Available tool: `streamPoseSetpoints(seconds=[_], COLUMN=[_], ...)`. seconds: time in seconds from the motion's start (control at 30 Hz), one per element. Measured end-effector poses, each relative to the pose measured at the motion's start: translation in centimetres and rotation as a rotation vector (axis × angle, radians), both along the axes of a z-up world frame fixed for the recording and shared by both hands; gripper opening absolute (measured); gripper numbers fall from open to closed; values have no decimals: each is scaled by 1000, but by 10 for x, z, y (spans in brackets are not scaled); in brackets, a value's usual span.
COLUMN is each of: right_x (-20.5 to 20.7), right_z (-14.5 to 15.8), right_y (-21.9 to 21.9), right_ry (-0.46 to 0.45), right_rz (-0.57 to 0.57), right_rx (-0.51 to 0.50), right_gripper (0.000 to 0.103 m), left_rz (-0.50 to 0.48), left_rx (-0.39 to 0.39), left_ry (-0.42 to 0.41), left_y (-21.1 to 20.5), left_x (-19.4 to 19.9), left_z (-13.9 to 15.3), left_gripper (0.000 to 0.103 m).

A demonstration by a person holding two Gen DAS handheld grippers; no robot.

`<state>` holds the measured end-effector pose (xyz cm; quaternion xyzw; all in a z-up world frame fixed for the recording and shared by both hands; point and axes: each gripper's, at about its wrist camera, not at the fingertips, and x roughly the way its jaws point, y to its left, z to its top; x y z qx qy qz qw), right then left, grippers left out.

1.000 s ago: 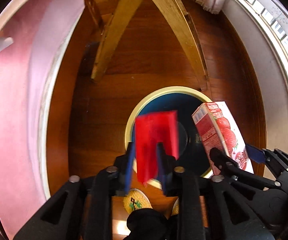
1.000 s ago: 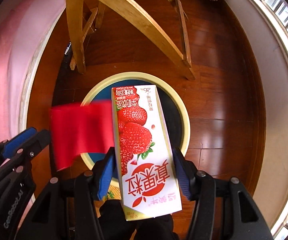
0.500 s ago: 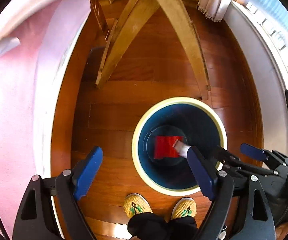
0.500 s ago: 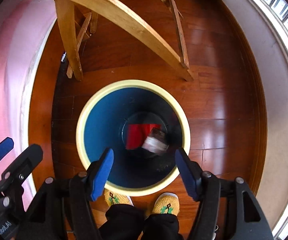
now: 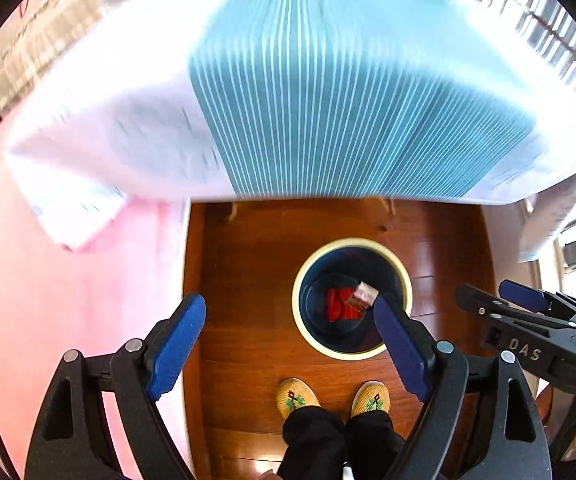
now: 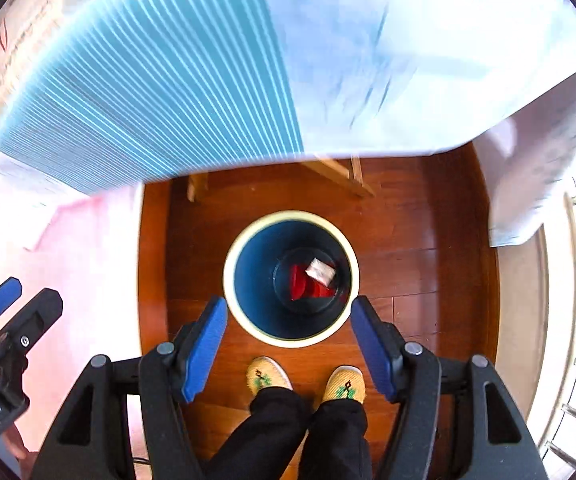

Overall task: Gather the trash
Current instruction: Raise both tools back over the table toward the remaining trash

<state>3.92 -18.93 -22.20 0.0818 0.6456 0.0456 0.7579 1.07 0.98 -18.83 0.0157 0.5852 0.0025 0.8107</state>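
Blue-lined bin [image 6: 240,280] on the wood floor [image 6: 407,220], just ahead of your slippers [image 6: 268,376]. Contents: red sheet [image 6: 301,286] and carton [image 6: 319,270], both at the bottom, where trash belongs. Your left gripper [image 5: 288,344] and right gripper [image 6: 288,344]: jaws spread wide, holding nothing, raised well above the rim. Change from a second ago: both items were clamped over the bin; half a second ago they had dropped; now you've lifted higher, and the striped tabletop [image 5: 347,80] enters view.

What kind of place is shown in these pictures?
Probably a room in a home: polished reddish wooden floor, a table under a teal-striped white cloth, a round blue waste bin with cream rim, and someone's yellow knitted slippers.
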Motion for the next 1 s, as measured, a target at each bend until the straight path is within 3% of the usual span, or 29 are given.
streamPoseSetpoints(seconds=[0.33, 0.6, 0.83, 1.0], right_x=[-2, -2, 7, 25], right_z=[154, 255, 294, 294], right_y=[-8, -14, -17, -23], right_ry=[-184, -425, -520, -493], right_rz=[2, -61, -114, -111], right_rx=[25, -22, -27, 23], right_gripper=[65, 65, 65, 65], left_rz=[-29, -34, -85, -98], left_rx=[-28, -89, -102, -120], left_ry=[-179, -279, -366, -360], left_y=[11, 15, 3, -5], left_x=[4, 22, 40, 59], left_z=[157, 230, 262, 261], left_gripper=[85, 84, 83, 83])
